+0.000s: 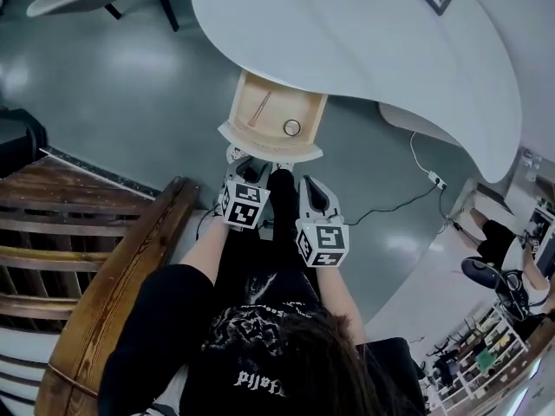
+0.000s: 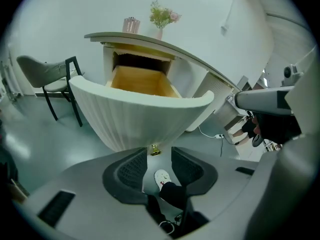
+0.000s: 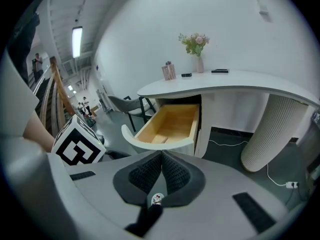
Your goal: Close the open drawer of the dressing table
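The white dressing table (image 1: 364, 33) has its drawer (image 1: 273, 115) pulled out, showing a wooden inside and a curved ribbed white front (image 2: 140, 114). A small gold knob (image 2: 155, 150) sits low on that front. My left gripper (image 2: 156, 156) is open just before the front, and the knob stands at the gap between its fingertips, untouched by the pads. In the head view the left gripper (image 1: 243, 161) is right at the drawer's front edge. My right gripper (image 3: 161, 156) is shut and empty, a little back from the drawer (image 3: 167, 126); the head view shows this gripper (image 1: 310, 185) beside the left one.
A round item (image 1: 292, 127) and a thin stick (image 1: 258, 111) lie in the drawer. A chair (image 2: 47, 74) stands left of the table. A wooden railing (image 1: 104, 267) runs at my left. A cable (image 1: 408, 199) crosses the floor at right. A flower vase (image 3: 196, 46) stands on the tabletop.
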The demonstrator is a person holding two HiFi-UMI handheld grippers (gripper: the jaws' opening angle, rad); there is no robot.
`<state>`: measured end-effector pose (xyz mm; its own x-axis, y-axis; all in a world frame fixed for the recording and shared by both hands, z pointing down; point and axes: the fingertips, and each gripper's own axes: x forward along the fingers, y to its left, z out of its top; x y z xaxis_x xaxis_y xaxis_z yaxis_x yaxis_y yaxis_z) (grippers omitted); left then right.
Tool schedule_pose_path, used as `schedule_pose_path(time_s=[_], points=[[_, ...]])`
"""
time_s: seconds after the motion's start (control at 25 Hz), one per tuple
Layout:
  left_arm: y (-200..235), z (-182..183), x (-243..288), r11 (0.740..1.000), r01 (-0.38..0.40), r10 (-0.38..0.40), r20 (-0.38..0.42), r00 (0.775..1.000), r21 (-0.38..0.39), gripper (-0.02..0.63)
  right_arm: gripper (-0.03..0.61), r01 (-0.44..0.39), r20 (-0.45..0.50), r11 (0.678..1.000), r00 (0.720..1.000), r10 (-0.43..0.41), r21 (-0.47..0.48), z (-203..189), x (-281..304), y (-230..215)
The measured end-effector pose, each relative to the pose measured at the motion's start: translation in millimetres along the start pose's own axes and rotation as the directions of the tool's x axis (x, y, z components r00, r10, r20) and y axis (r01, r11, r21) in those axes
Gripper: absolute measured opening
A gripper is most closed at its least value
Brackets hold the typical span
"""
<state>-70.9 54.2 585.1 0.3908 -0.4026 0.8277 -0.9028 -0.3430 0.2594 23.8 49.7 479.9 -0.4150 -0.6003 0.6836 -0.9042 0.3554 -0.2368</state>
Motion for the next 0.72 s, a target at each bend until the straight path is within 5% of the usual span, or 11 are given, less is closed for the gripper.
schedule_pose_path(time_s=[0.32, 0.72], points=[[13, -3, 24, 0.995, -0.026, 0.025, -0.014, 1.0, -0.092, 0.179, 0.026, -0.003, -0.027, 1.0, 1.0, 0.003, -0.001, -5, 8, -7], [9, -5, 44, 0.994, -0.048, 0.04, -0.075, 0.996, -0.1, 0.179, 0.026, -0.02, -0.049, 1.0, 0.999, 0.02, 0.008, -8, 12, -12]])
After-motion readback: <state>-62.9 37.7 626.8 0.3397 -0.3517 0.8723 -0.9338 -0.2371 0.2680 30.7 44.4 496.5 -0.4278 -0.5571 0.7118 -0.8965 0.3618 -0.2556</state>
